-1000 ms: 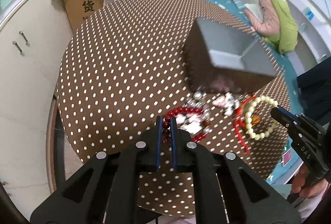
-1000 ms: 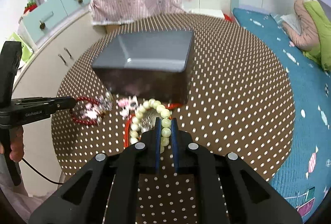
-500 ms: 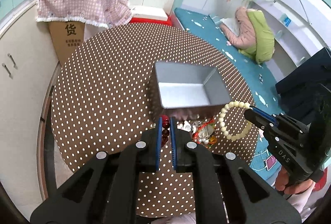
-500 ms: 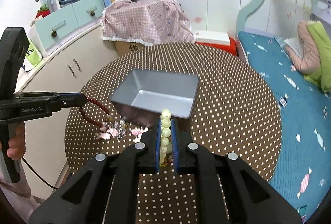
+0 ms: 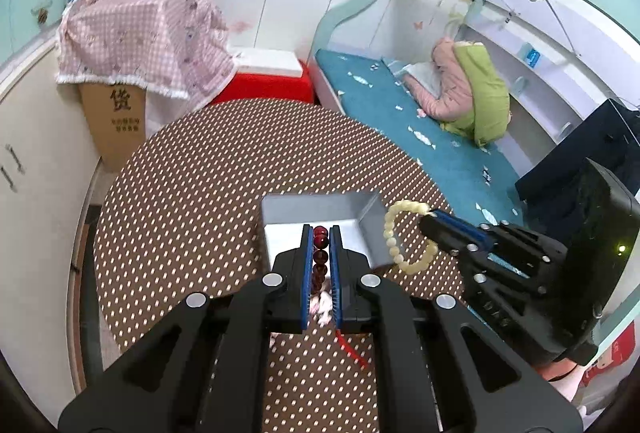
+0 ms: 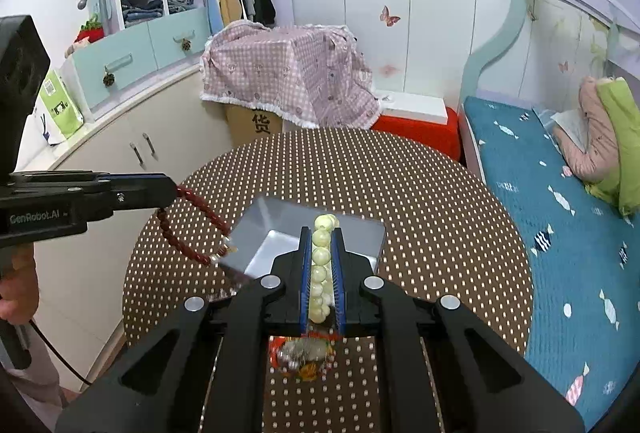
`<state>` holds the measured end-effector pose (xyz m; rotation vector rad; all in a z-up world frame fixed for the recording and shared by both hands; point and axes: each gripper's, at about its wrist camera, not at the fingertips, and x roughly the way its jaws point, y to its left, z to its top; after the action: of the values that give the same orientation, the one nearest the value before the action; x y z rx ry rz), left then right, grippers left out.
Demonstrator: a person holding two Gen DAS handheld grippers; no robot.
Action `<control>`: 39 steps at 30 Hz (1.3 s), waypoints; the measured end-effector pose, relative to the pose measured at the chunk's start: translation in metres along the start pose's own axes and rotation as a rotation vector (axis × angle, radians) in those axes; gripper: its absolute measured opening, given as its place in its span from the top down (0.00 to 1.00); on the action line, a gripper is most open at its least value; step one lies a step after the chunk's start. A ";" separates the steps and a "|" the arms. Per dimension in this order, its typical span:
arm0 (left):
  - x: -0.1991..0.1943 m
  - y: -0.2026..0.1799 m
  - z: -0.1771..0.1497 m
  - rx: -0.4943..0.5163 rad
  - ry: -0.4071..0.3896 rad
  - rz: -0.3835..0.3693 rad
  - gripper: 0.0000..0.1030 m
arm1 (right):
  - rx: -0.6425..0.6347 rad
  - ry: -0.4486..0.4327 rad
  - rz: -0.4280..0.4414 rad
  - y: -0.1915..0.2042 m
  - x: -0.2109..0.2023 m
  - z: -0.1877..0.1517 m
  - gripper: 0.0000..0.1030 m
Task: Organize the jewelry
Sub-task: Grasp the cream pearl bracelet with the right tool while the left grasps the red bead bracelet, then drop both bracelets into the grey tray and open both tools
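Note:
My left gripper (image 5: 321, 233) is shut on a dark red bead bracelet (image 5: 320, 261) and holds it in the air; from the right wrist view the loop (image 6: 188, 229) hangs below that gripper (image 6: 170, 189). My right gripper (image 6: 320, 233) is shut on a pale cream bead bracelet (image 6: 320, 265), whose loop (image 5: 400, 237) dangles beside the box in the left wrist view. A grey open box (image 5: 362, 207) (image 6: 360, 229) stands on the table under both grippers. More jewelry (image 6: 302, 353) (image 5: 322, 303) lies in a small heap in front of the box.
The round table (image 5: 192, 201) has a brown cloth with white dots. A blue bed (image 6: 560, 201) runs along the right. White cabinets (image 6: 120, 153) and a cardboard box under a pink checked cloth (image 6: 288, 73) stand at the left and back.
Both grippers have risen from the table, each lifting its bracelet off the heap. The box now appears from above with its inside showing.

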<state>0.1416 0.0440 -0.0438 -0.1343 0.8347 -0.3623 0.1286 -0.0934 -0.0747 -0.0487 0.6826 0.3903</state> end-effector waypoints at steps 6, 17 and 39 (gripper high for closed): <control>0.033 -0.001 0.008 -0.014 0.039 0.019 0.92 | 0.019 0.034 0.020 -0.008 0.024 0.003 0.92; 0.095 0.018 -0.004 -0.026 0.149 0.084 0.78 | 0.086 0.150 0.039 -0.018 0.065 -0.010 0.90; 0.030 0.048 -0.109 -0.096 -0.061 0.290 0.12 | 0.290 -0.072 -0.093 -0.019 -0.002 -0.068 0.07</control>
<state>0.0912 0.0804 -0.1498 -0.1113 0.7981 -0.0457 0.0930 -0.1231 -0.1276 0.2077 0.6579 0.2003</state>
